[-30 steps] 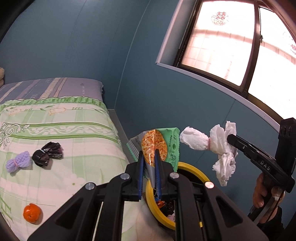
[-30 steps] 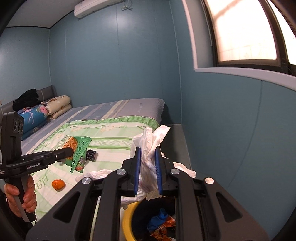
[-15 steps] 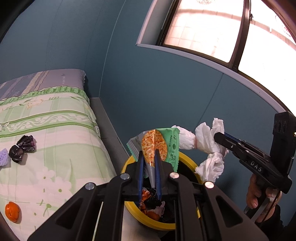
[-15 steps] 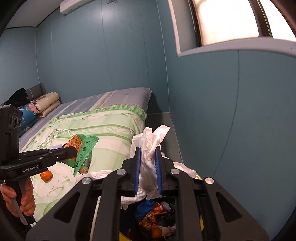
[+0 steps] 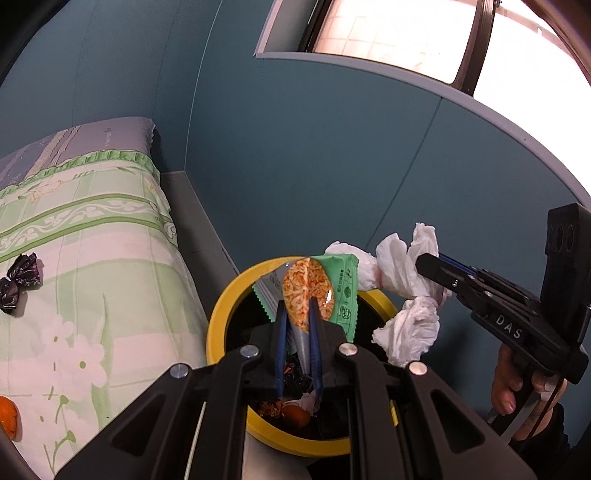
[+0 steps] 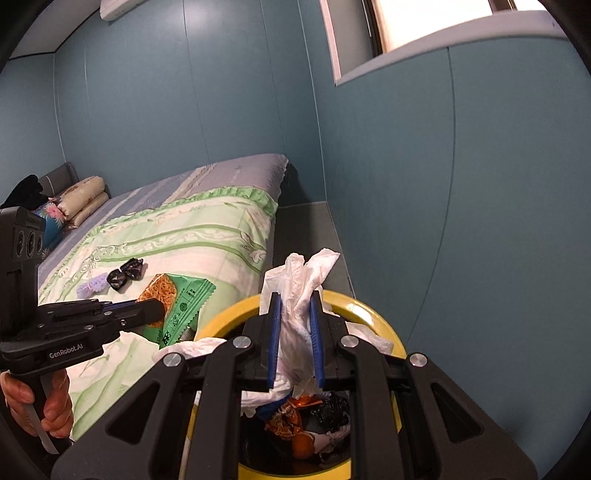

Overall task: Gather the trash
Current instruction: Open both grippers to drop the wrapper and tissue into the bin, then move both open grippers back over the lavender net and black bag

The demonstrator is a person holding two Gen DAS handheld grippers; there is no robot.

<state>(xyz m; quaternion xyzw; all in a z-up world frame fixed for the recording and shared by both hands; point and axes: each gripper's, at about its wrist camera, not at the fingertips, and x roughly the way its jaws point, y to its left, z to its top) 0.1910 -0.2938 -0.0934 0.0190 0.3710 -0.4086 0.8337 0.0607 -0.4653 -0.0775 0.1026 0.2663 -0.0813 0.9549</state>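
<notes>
My left gripper [image 5: 297, 306] is shut on a green and orange snack wrapper [image 5: 314, 288] and holds it over the yellow-rimmed trash bin [image 5: 218, 325]. My right gripper [image 6: 294, 295] is shut on crumpled white tissue [image 6: 299, 291] above the same bin [image 6: 373, 314], which holds several wrappers. The tissue also shows in the left wrist view [image 5: 402, 280], and the snack wrapper in the right wrist view [image 6: 181, 306]. A black wrapper [image 6: 125, 273], a purple foam net [image 6: 90, 286] and an orange peel [image 5: 7, 417] lie on the bed.
The bed with a green floral quilt [image 5: 92, 258] stands left of the bin. A teal wall [image 5: 314, 166] runs close behind the bin, with a window [image 5: 406, 33] above. Pillows [image 6: 81, 195] lie at the bed's far end.
Both grippers have moved toward and down over the bin with their loads still held. The bin now sits directly below both.
</notes>
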